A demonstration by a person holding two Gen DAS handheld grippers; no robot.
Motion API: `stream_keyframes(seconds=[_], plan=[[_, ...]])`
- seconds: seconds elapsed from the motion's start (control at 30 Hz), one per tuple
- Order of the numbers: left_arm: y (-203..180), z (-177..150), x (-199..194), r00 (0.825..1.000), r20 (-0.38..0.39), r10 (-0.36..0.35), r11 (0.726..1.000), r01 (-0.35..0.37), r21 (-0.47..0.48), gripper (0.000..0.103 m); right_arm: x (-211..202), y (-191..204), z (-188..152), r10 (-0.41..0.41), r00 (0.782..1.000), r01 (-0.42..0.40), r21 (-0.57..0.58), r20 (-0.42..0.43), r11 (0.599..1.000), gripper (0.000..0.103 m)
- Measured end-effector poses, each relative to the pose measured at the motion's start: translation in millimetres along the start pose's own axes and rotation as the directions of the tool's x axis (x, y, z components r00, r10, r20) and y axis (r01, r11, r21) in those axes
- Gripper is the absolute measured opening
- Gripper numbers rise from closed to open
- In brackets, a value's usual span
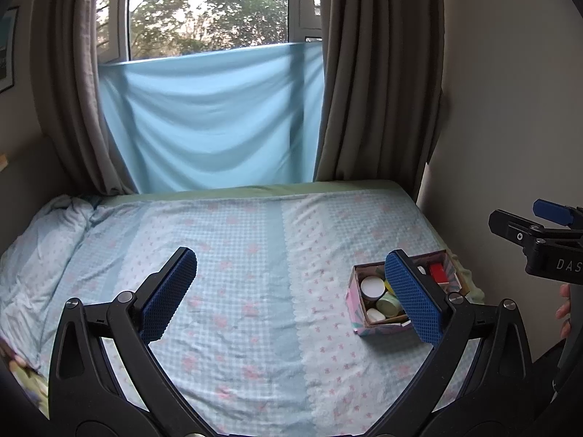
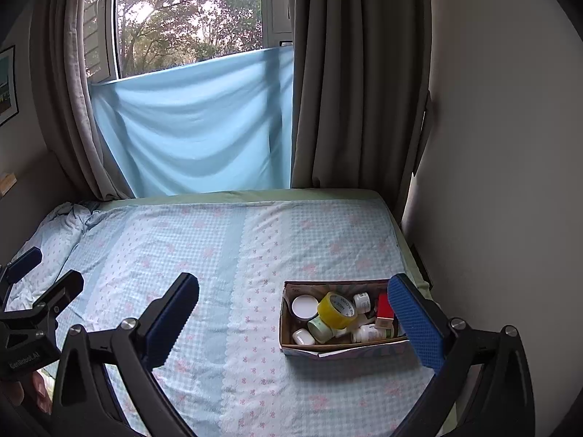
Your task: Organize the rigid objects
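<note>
A small patterned cardboard box (image 2: 288, 327) sits on the bed near its right edge; it also shows in the left wrist view (image 1: 355, 309). It holds a yellow tape roll (image 2: 337, 309), white-lidded jars (image 2: 304, 306), a green jar (image 2: 320, 329), a white bottle (image 2: 370, 334) and a red box (image 2: 384, 307). My right gripper (image 2: 295, 304) is open and empty, held above the bed just before the box. My left gripper (image 1: 291, 287) is open and empty, to the left of the box.
The bed (image 2: 218, 247) has a blue checked sheet, with a rumpled pillow (image 2: 54, 229) at the far left. Grey curtains (image 2: 349, 91) and a blue cloth (image 2: 196, 123) hang behind it. A white wall (image 2: 492, 182) runs along the right side.
</note>
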State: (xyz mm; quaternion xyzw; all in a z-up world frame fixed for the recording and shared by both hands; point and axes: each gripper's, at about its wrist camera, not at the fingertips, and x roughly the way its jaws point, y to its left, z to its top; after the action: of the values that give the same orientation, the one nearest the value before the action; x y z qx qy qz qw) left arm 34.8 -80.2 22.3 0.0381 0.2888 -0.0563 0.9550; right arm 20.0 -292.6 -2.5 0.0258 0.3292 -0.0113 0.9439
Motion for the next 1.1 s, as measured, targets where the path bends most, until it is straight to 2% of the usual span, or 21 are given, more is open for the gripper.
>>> stream_keyframes(seconds=[0.57,0.9,1.1], plan=[[-3,5,6,1.000,0.004,-0.003,1.000,0.003,-0.005,0.103,5,-1,2,-0.010,1.000,0.010,0.004,0.007,1.000,0.103],[-2,11,10,0.998,0.028,0.062,0.998,-0.062,-0.001,0.103,12,0,5,-0.017,1.000,0.017,0.002,0.007,1.000,0.103],[-2,13,13,0.998,0.041,0.053,0.999,-0.053,-0.005,0.103,18,2,9,-0.014,1.000,0.014,-0.002,0.002,1.000,0.103]])
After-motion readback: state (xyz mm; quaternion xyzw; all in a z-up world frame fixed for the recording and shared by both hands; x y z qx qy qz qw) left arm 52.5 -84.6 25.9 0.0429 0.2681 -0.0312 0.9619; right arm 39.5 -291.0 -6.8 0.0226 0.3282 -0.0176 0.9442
